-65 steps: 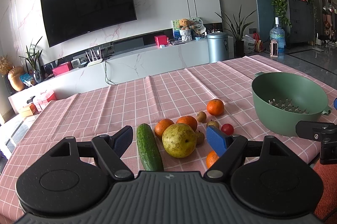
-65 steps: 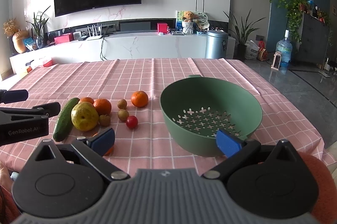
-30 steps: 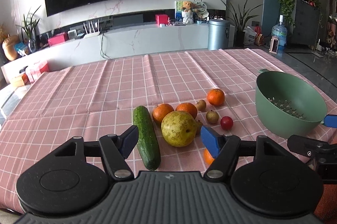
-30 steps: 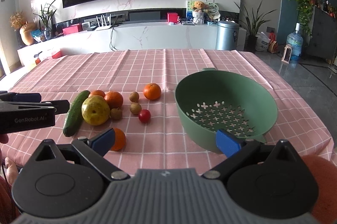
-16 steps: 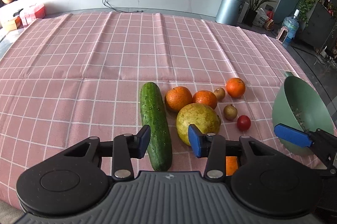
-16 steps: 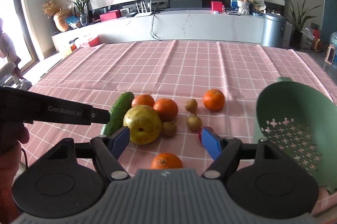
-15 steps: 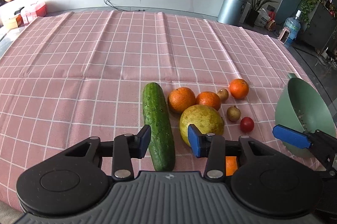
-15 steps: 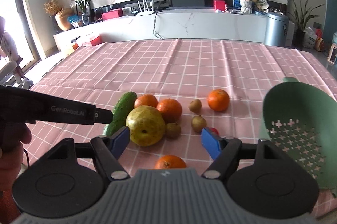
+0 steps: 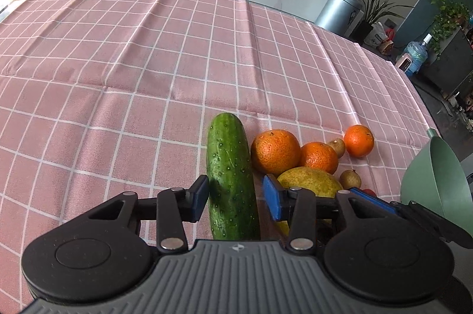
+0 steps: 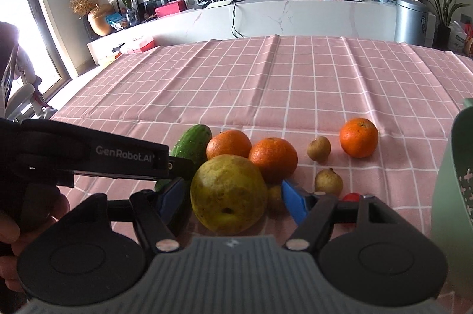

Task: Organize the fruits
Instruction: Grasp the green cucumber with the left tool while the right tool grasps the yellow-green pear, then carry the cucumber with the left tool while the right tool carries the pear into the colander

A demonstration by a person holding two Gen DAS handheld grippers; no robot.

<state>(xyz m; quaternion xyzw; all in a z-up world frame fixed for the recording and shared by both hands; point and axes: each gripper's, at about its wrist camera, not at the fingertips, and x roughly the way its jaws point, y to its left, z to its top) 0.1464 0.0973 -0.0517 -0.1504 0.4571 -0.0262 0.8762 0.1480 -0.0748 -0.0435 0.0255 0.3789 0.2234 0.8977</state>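
On the pink checked desk (image 9: pixel 147 62), seen from the left wrist, the left gripper (image 9: pixel 235 197) straddles the near half of the cucumber (image 9: pixel 230 175), its pads spread either side with a sliver of gap at the right one, probably lined up along the length for a firm pinch. Oranges (image 9: pixel 275 151) crowd at its 2 o'clock; the green colander (image 9: pixel 437 181) waits at 3 o'clock. From the right wrist, the right gripper (image 10: pixel 232 201) brackets the big yellow pear (image 10: pixel 227 192), jaws closing, not yet pressing; the colander (image 10: pixel 455 181) stands at 3 o'clock.
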